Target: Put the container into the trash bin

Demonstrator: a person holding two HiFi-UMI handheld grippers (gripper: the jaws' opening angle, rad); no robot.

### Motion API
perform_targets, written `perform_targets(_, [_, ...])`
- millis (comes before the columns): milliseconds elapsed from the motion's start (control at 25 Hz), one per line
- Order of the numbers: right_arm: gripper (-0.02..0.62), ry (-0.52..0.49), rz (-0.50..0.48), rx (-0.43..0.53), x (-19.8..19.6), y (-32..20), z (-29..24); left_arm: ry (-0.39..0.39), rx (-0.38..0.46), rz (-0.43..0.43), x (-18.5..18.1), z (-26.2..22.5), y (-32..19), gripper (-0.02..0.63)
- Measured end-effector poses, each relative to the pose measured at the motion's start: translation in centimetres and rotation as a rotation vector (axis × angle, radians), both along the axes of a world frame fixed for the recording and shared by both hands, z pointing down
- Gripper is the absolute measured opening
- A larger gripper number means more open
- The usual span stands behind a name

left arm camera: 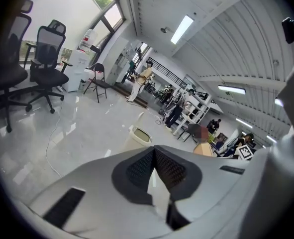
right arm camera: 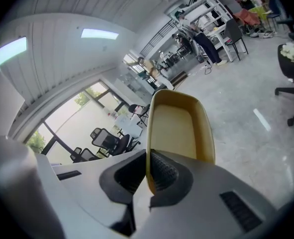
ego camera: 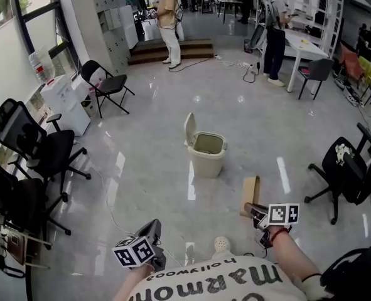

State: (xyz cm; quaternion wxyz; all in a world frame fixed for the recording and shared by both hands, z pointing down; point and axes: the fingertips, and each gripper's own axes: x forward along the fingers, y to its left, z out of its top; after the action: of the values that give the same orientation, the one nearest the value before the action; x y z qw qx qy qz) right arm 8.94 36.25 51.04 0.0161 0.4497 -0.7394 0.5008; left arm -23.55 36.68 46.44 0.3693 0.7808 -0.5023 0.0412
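A tan, shallow rectangular container (right arm camera: 179,128) is pinched by its rim in my right gripper (right arm camera: 147,176), which is shut on it. In the head view the container (ego camera: 250,195) sticks forward from the right gripper (ego camera: 255,214) at lower right, held edge-up above the floor. The beige trash bin (ego camera: 207,153) stands on the floor ahead with its lid tipped open to the left; it also shows small in the left gripper view (left arm camera: 138,137). My left gripper (left arm camera: 154,176) is shut with nothing between its pads, held low at the lower left (ego camera: 154,234).
Black office chairs (ego camera: 37,149) stand at the left, another chair (ego camera: 347,168) at the right, a folding chair (ego camera: 103,83) farther back. A cable (ego camera: 113,215) trails over the glossy floor. Several people stand at the far end near desks (ego camera: 298,42).
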Motion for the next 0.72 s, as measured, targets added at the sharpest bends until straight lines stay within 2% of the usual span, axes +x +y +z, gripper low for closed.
perform_targets(360, [0.011,0.019,-0.125,0.000,5.6,-11.9,0.2,0.013,0.001,-0.054,7.4,0.9,-9.9,0.000])
perform_targets(560, [0.011,0.025,-0.180,-0.013,8.0,-15.7,1.6,0.015,0.002,-0.082,10.8,2.0,-13.2,0.000])
perform_targets(720, [0.011,-0.007,-0.191,-0.033,9.0,-17.6,2.9,-0.017,0.003,-0.110,12.4,2.3,-14.5,0.000])
